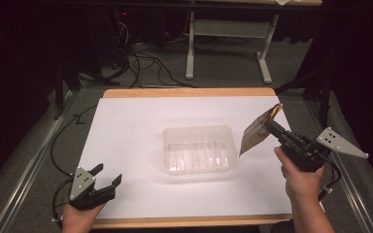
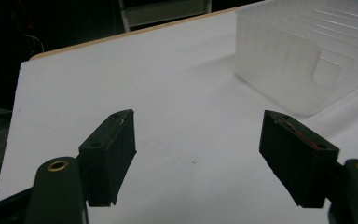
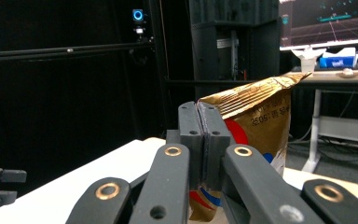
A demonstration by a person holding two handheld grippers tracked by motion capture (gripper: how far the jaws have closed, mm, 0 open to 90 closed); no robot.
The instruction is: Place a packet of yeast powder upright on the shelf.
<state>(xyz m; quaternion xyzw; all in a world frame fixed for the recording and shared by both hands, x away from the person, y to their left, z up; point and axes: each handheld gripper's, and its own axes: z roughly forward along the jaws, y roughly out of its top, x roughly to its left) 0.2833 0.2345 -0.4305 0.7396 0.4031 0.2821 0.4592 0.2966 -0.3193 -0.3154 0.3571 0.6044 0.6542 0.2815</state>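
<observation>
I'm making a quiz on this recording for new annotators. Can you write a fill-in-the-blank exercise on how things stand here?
1. The right gripper is shut on a gold snack ____.
2. The clear plastic tray in the middle of the white table holds ____.
3. The jaws of the left gripper stand ____, with nothing between them.
4. The held packet hangs to the ____ of the tray in the high view.

Missing words: packet; nothing; open; right
</observation>
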